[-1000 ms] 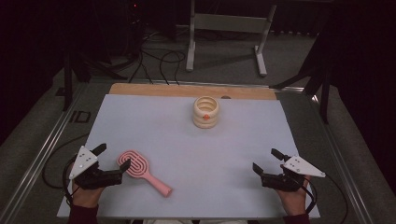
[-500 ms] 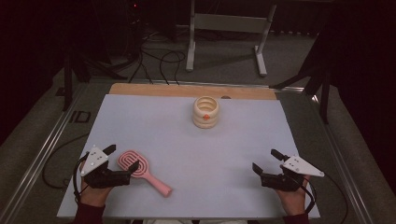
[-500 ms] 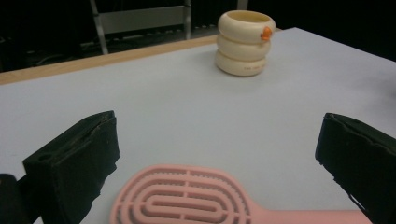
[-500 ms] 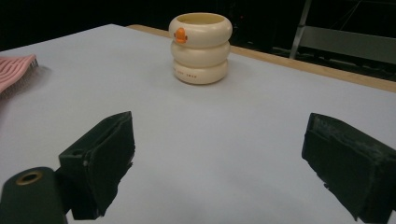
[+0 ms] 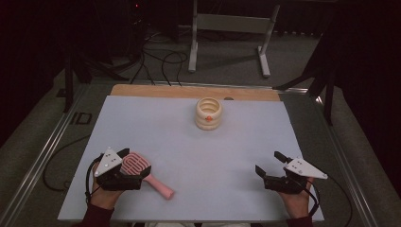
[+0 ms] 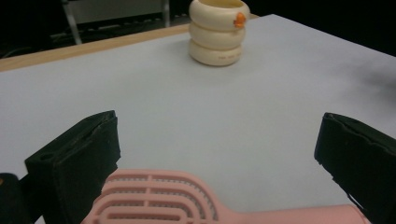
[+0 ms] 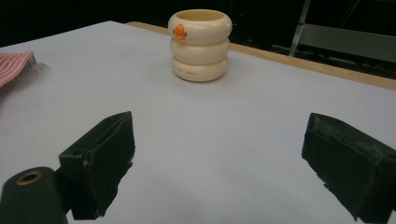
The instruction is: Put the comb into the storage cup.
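My left gripper straddles the pink hairbrush near the tabletop's front left corner, jaws wide. My right gripper rests near the front right corner, jaws wide and empty.

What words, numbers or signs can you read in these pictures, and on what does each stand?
Cream ringed cup: a short line of small print on its lowest ring, too blurred to read.
Same cup: an orange mark on the top ring, a picture, not text.
Pink hairbrush: no writing visible.

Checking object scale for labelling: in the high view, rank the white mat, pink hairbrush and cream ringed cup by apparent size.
1. White mat, by far.
2. Pink hairbrush, partly under the left gripper.
3. Cream ringed cup, though farther away, so the last two are unsure.
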`<state>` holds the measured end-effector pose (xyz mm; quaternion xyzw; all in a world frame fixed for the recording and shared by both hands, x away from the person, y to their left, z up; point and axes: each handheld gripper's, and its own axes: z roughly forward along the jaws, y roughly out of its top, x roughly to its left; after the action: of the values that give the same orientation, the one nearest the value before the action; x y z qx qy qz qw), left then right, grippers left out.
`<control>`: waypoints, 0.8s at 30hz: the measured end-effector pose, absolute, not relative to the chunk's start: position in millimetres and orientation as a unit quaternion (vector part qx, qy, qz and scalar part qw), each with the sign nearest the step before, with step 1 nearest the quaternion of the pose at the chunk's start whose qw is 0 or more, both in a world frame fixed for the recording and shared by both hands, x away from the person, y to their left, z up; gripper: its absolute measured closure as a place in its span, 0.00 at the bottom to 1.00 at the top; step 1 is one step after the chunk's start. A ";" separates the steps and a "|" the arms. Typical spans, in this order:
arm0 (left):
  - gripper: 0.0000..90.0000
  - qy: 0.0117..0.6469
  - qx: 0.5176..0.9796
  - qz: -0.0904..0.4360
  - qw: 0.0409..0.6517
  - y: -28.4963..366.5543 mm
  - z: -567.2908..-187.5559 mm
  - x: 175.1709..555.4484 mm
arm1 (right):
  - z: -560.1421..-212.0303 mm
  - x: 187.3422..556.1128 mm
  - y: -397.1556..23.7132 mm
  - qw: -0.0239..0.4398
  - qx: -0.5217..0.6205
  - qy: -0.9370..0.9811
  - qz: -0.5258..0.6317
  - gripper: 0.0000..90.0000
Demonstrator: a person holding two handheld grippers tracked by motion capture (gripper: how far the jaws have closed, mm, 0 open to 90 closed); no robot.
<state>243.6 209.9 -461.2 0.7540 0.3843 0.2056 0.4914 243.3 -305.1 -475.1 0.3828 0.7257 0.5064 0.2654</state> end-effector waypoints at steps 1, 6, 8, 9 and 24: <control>0.01 0.383 0.755 0.203 0.492 208.8 -461.5 243.8 | -475.3 243.5 -305.1 0.266 0.383 0.726 0.506 0.10; 0.04 0.375 0.763 0.197 0.489 200.8 -462.6 243.1 | -475.3 243.6 -304.9 0.264 0.383 0.726 0.507 0.10; 0.04 0.370 0.766 0.188 0.491 197.4 -463.2 243.2 | -475.6 243.9 -305.0 0.264 0.384 0.726 0.506 0.11; 0.05 0.369 0.768 0.189 0.489 195.2 -463.4 243.0 | -475.7 243.9 -304.9 0.264 0.384 0.726 0.506 0.10; 0.44 0.341 0.785 0.158 0.493 176.9 -467.2 239.9 | -476.0 244.4 -304.5 0.261 0.384 0.727 0.507 0.11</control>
<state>239.9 176.9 -467.2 0.7848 0.3408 0.1582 0.4929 244.4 -304.5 -476.0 0.3840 0.7267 0.5065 0.2607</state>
